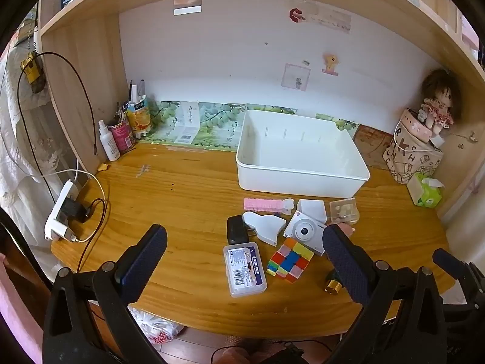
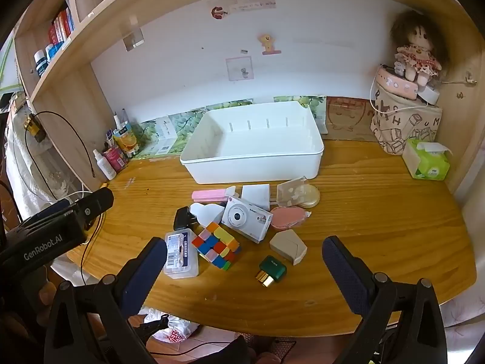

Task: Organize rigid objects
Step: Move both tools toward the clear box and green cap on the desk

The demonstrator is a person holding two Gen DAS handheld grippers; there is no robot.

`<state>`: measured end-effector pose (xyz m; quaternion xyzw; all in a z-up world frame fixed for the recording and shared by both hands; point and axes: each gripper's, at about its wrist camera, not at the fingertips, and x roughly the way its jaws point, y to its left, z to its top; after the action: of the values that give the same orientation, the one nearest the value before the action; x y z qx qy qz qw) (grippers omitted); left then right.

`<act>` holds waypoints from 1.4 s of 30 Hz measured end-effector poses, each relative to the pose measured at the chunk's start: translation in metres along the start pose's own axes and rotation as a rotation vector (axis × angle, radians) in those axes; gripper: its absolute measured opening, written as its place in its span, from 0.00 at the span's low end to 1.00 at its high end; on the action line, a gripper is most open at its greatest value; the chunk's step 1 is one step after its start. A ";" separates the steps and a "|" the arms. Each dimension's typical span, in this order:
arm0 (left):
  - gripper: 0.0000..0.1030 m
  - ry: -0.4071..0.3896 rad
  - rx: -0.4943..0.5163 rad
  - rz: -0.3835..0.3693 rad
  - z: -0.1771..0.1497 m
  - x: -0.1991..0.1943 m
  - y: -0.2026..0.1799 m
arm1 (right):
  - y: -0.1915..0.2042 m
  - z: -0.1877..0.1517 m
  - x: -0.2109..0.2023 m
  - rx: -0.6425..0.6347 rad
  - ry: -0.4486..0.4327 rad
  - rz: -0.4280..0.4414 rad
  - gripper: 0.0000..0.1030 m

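I look down on a wooden desk [image 2: 379,212] set in a shelved alcove with a white back wall. At twelve o'clock from the clutter stands a white plastic bin [image 2: 254,151], nothing in it, its long side toward me.

The loose things lie in a cluster just in front of the bin. In the right wrist view a white toy camera [image 2: 245,218] sits at the middle. A scrambled puzzle cube [image 2: 216,245] touches it at seven o'clock, and a clear plastic case with a printed label [image 2: 181,253] lies just beside the cube at nine o'clock. A black charger plug [image 2: 183,220] lies at nine o'clock of the camera, a pink comb [image 2: 209,195] at eleven. A pink oval case [image 2: 288,217] presses against the camera at three o'clock. A beige angular box [image 2: 288,247] sits at five o'clock of the camera, and a green block with a gold end [image 2: 271,270] near that at seven o'clock. A clear box [image 2: 292,194] stands at one o'clock of the camera.

My right gripper [image 2: 244,268] hangs over the near edge of the desk, tilted downward, jaws spread wide with nothing between them — the green block lies beyond the gap. My left gripper [image 1: 244,256] is likewise spread and holds nothing; the labelled case and the cube show through its gap.
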<state>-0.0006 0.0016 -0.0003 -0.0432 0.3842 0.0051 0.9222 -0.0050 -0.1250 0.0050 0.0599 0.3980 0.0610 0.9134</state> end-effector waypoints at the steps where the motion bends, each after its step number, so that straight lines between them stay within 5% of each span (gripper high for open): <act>1: 0.99 -0.001 -0.003 -0.001 0.000 0.000 0.001 | 0.000 0.000 -0.001 0.000 0.000 0.000 0.99; 11: 0.99 -0.026 -0.031 -0.016 -0.003 -0.014 0.002 | -0.004 -0.002 -0.007 0.004 -0.002 0.001 0.99; 25: 0.99 0.037 -0.045 -0.002 -0.024 -0.015 0.003 | 0.001 -0.021 -0.008 0.010 0.054 0.023 0.99; 42: 0.99 0.259 -0.061 -0.002 -0.044 0.038 0.007 | -0.014 -0.048 0.040 0.086 0.232 0.043 0.99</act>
<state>-0.0052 0.0036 -0.0581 -0.0718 0.4996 0.0100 0.8632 -0.0122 -0.1296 -0.0583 0.1000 0.5019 0.0698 0.8563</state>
